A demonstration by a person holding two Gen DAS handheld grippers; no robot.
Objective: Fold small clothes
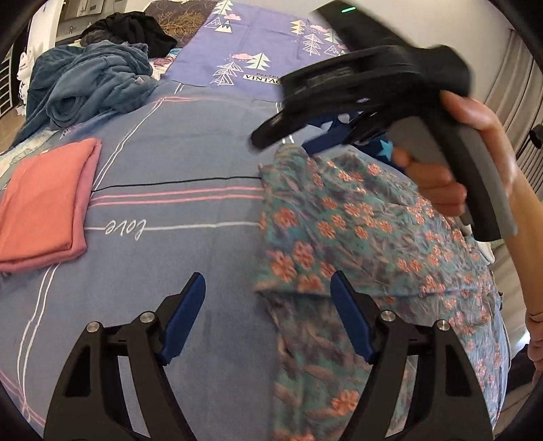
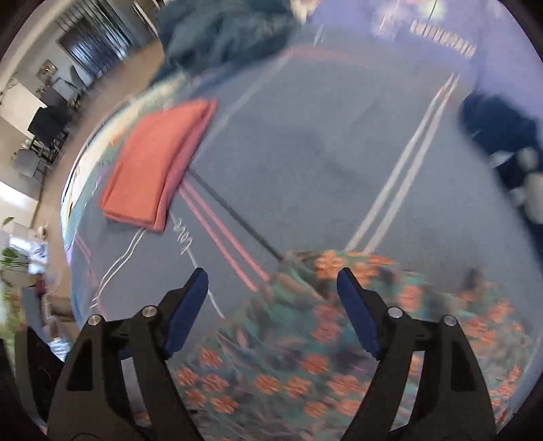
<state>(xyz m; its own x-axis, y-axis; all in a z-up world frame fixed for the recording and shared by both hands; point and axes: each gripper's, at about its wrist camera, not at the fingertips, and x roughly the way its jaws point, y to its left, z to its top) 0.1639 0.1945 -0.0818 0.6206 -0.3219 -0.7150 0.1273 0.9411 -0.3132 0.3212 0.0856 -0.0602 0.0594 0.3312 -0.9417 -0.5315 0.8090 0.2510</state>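
A teal floral garment point(image 1: 356, 244) with orange flowers lies spread on the bed at the right; it also fills the lower part of the blurred right wrist view point(image 2: 322, 356). My left gripper point(image 1: 268, 288) is open and empty, low over the garment's left edge. My right gripper point(image 2: 273, 288) is open and empty above the garment's corner. In the left wrist view the right gripper's body point(image 1: 356, 98) shows, held in a hand over the garment's far end. A folded salmon-pink cloth point(image 1: 44, 203) lies at the left, also in the right wrist view point(image 2: 156, 166).
A grey-blue striped bedsheet point(image 1: 176, 163) covers the bed. A rumpled blue blanket point(image 1: 91, 78) and dark clothes point(image 1: 135, 30) lie at the far left. A dark blue garment with stars point(image 2: 502, 142) lies beyond the floral one. The bed's edge and room furniture point(image 2: 44, 129) are at left.
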